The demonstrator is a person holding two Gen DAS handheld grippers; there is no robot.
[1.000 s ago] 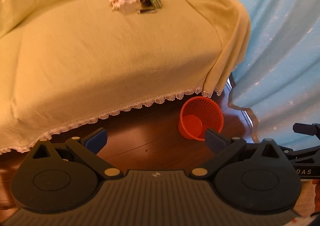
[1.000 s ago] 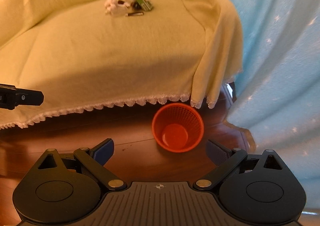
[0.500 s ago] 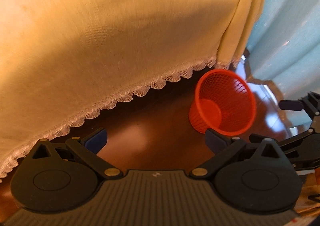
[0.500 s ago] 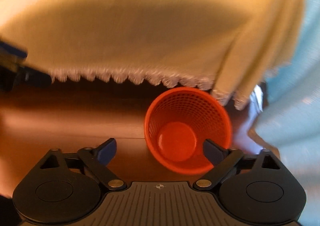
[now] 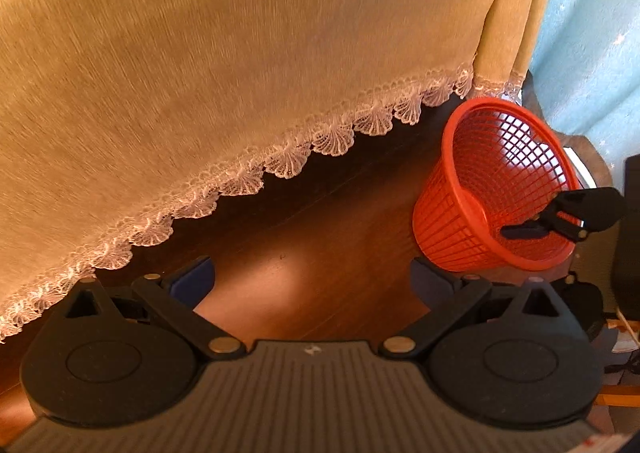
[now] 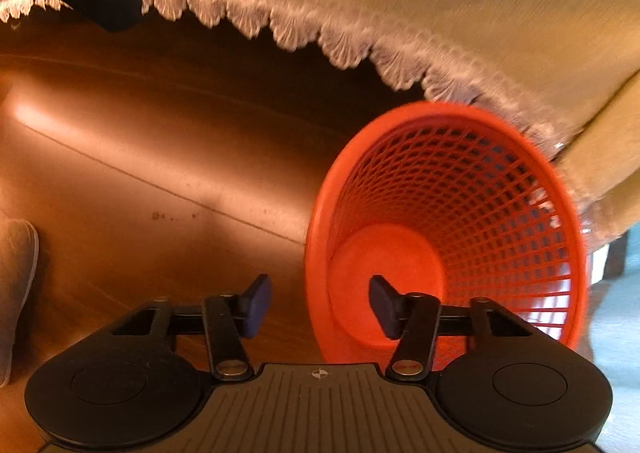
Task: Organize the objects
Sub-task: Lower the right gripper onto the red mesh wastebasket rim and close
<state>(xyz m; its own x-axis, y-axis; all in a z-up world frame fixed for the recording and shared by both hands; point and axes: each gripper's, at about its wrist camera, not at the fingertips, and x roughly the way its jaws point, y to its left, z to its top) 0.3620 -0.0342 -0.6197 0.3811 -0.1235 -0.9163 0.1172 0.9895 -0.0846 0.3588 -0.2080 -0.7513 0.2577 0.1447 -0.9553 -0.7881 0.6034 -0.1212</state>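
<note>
An orange plastic mesh wastebasket (image 6: 448,221), round and tapered, is stood on the glossy wooden floor (image 6: 168,157) beside the lace-edged yellow sofa cover (image 5: 240,53). Its near rim is straddled by the narrowed, unclosed right gripper (image 6: 320,307); the left gripper (image 5: 312,281) is held wide.

No readable text, label, brand or number appeared in either view; only a small round cross-shaped mark (image 6: 320,373) stood on the right gripper's ribbed body.

Plastic mesh basket (image 6: 460,189), glossy wood floor (image 6: 160,157)
</note>
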